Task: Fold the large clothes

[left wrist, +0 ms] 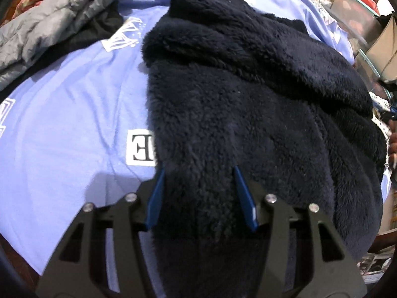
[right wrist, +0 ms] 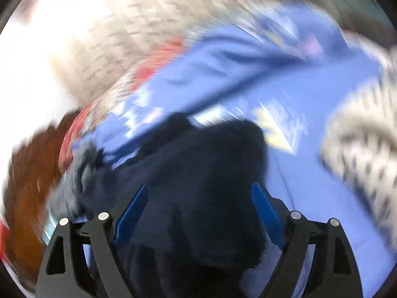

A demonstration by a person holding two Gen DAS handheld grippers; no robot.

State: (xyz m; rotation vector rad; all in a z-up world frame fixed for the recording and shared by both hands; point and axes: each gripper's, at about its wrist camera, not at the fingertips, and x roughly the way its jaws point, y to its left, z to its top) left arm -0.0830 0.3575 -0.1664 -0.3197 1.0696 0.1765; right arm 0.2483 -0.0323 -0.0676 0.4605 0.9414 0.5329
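Observation:
A dark navy fleece garment [left wrist: 248, 94] lies in a thick folded heap on a light blue bedsheet [left wrist: 69, 114]. My left gripper [left wrist: 198, 171] is open, its blue fingers [left wrist: 156, 198] set wide apart just above the fleece's near edge, holding nothing. In the blurred right wrist view the same fleece [right wrist: 198, 173] lies between and under my right gripper [right wrist: 198, 188], whose blue fingers [right wrist: 266, 211] stand wide apart. I cannot tell whether they touch the cloth.
A grey puffer jacket [left wrist: 49, 22] lies folded on a dark garment at the sheet's far left. Glass shelves and boxes [left wrist: 367, 24] stand at the right. A spotted white cloth [right wrist: 359, 136] and a wooden bed edge [right wrist: 27, 173] flank the sheet.

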